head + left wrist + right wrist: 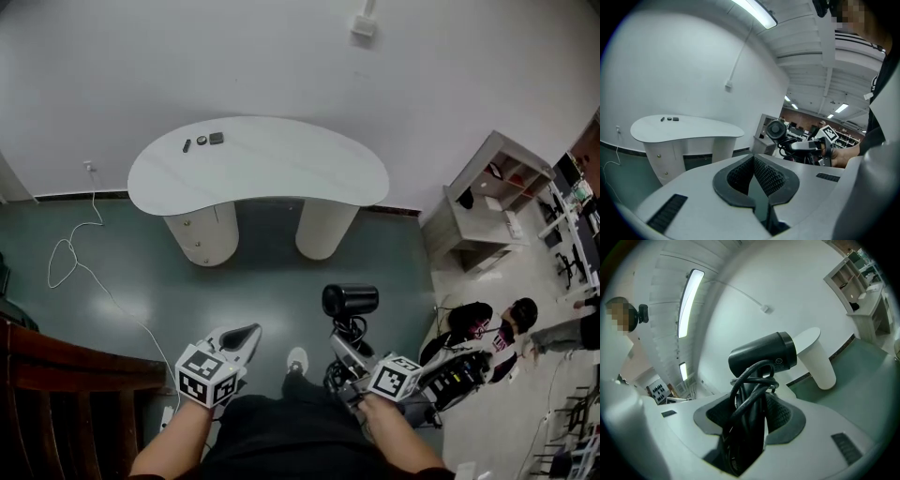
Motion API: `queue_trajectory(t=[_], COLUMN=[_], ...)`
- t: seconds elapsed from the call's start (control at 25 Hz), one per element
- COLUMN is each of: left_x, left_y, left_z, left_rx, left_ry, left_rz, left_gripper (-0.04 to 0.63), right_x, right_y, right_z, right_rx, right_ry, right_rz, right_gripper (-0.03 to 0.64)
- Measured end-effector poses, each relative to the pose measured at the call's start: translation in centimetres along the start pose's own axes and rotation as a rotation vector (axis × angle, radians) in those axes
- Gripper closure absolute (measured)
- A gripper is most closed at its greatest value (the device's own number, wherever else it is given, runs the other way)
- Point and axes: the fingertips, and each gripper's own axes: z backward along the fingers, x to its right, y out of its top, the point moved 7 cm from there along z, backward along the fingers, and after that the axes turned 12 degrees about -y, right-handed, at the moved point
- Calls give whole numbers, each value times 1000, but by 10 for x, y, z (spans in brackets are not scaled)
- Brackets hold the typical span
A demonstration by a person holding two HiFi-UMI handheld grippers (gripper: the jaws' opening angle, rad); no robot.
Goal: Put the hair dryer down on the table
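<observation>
Black hair dryer (350, 300) is being held over the green floor (141, 272), well short of the white table (281, 178), cord wound round its handle; right gripper (345, 349) is clamping that handle; left gripper (246, 336) is hanging alongside, jaws closed, empty; small dark items (202, 141) are lying on the table

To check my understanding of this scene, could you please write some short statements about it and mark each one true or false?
1. The right gripper holds the hair dryer by its handle. True.
2. The hair dryer lies on the table. False: it is held in the air above the floor.
3. The left gripper grips a cable. False: nothing is between its jaws.
4. Three small dark objects lie on the table. True.
</observation>
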Motion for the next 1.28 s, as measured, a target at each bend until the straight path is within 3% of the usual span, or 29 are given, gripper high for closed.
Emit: queue_trajectory(t=[0.24,0.44,0.76,1.28], left_x=[-35,-59,-85,-117], left_y=[59,81,94,108], left_z=[-45,-87,-136,-167], left_rx=[42,40,16,-36], left_ry=[28,54,93,85], left_rz=[-32,-34,-11,5], left_gripper=[578,578,578,578], right_x=[16,43,91,112], right_y=[66,110,139,158], right_z=[-44,-75,-105,-136], right_rx=[4,-3,-56,-66], right_ry=[46,85,99,97], right_rz=[45,71,62,36], right_gripper=[426,426,426,426])
